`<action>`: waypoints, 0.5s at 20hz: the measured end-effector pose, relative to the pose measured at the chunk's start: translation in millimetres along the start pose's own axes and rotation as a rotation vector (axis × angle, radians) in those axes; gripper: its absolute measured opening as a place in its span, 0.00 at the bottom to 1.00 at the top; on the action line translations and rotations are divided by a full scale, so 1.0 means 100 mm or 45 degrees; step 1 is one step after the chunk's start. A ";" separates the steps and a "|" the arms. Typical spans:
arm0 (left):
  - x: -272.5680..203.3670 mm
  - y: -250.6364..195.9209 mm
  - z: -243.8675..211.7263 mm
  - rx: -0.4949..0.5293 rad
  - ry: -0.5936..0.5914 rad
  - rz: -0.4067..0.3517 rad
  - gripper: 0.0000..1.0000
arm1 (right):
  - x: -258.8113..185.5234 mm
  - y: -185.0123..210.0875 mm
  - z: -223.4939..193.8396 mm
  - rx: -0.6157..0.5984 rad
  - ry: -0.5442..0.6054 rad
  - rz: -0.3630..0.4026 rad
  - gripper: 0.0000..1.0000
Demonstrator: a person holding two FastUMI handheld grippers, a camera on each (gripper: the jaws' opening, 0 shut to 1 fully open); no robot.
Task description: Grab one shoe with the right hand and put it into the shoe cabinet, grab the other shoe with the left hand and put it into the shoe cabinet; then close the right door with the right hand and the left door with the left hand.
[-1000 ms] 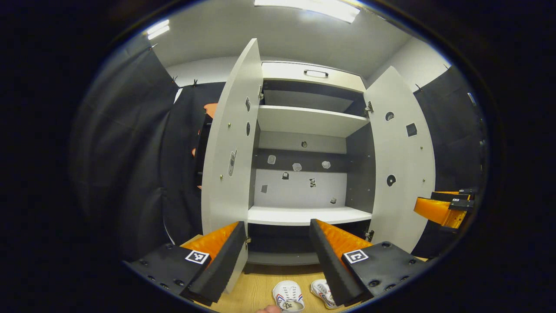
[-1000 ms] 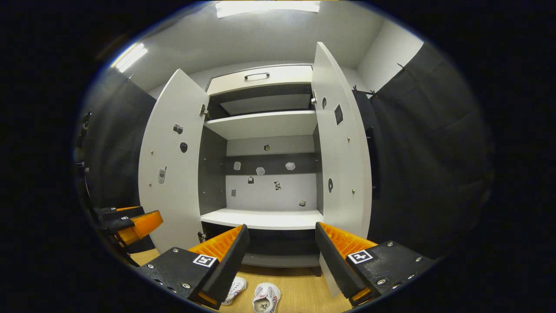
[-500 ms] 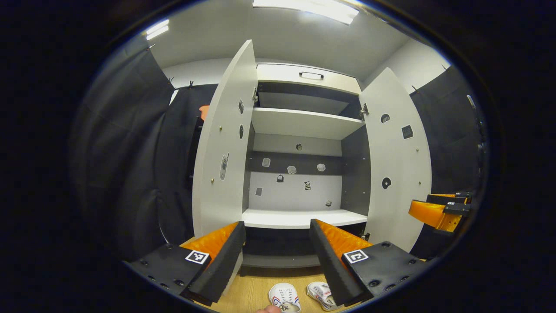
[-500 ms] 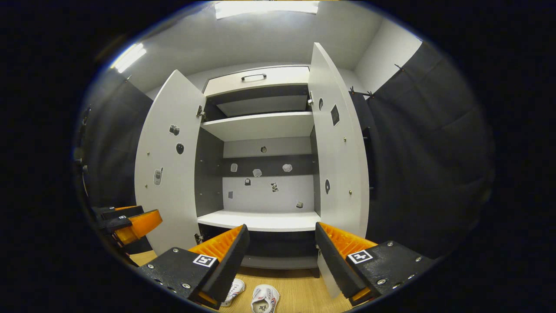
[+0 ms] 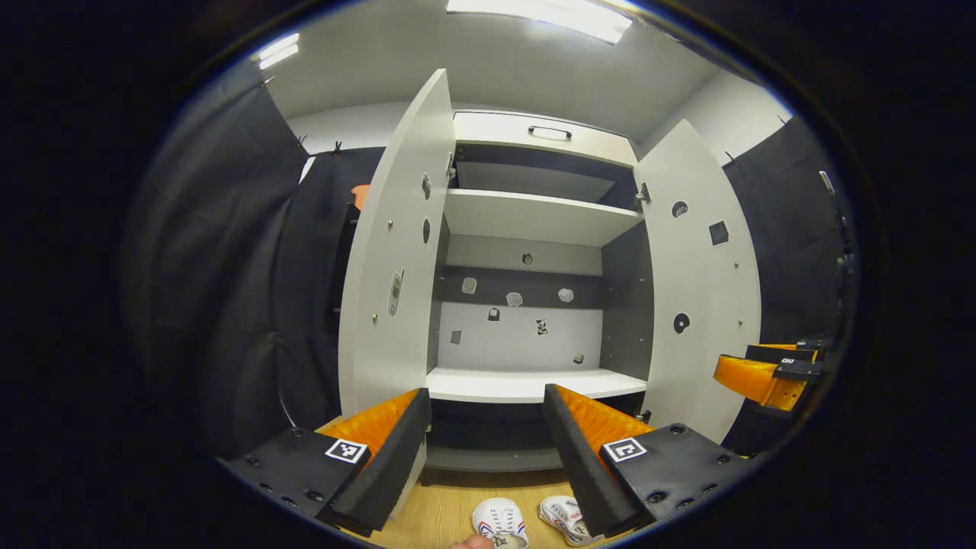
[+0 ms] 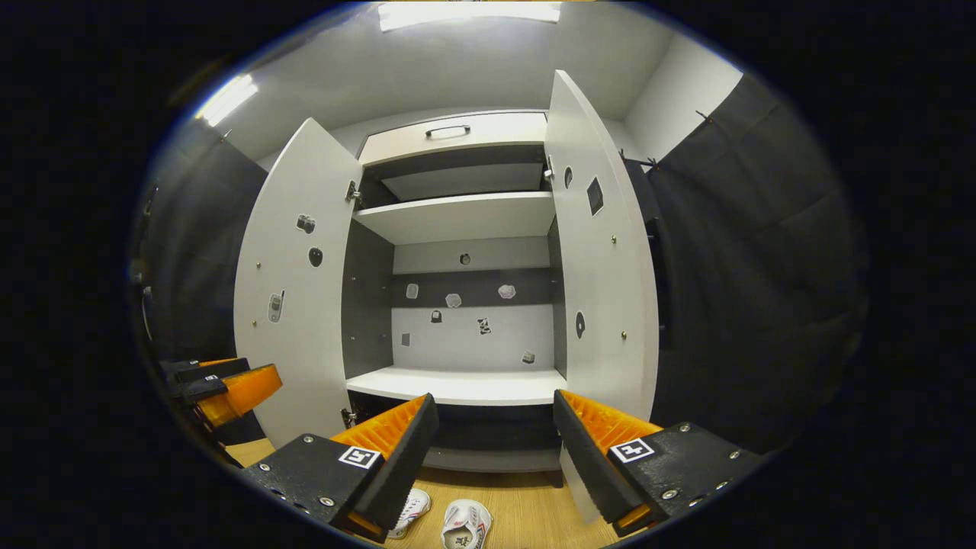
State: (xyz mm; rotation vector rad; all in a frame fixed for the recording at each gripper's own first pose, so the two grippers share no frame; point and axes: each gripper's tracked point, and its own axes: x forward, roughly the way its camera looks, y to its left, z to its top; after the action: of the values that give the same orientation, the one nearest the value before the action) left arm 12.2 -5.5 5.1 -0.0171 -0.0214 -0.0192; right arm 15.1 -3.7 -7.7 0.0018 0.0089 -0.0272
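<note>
Both doors of the tall white wooden shoe cabinet (image 5: 526,385) are swung wide, so its shelves are free to receive the two white canvas shoes (image 6: 465,524), which lie side by side on the pale wood floor (image 6: 526,511) just before it. The left gripper (image 5: 488,450) and the right gripper (image 6: 492,454) hang above them with jaws wide and empty, ready to descend. Compared with half a second ago, almost nothing has shifted.

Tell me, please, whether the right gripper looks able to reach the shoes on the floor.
Probably yes: the right gripper is open, both shoes lie uncovered just below it, before the open cabinet.
</note>
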 end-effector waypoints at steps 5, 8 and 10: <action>0.00 0.01 -0.01 -0.002 0.004 0.008 0.94 | 0.11 0.08 -0.32 -0.036 0.072 0.021 0.94; -0.02 0.00 -0.02 -0.014 0.006 0.004 0.94 | 0.21 0.16 -0.83 -0.077 0.175 0.048 0.94; -0.03 -0.01 -0.03 -0.015 0.013 -0.001 0.96 | 0.28 0.20 -1.29 -0.091 0.266 0.067 0.94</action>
State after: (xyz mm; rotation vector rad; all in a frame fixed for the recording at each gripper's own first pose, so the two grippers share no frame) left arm 9.4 -6.4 1.7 -0.0284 -0.0111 -0.0198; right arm 42.8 16.2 -137.0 -0.0667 0.2185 0.0264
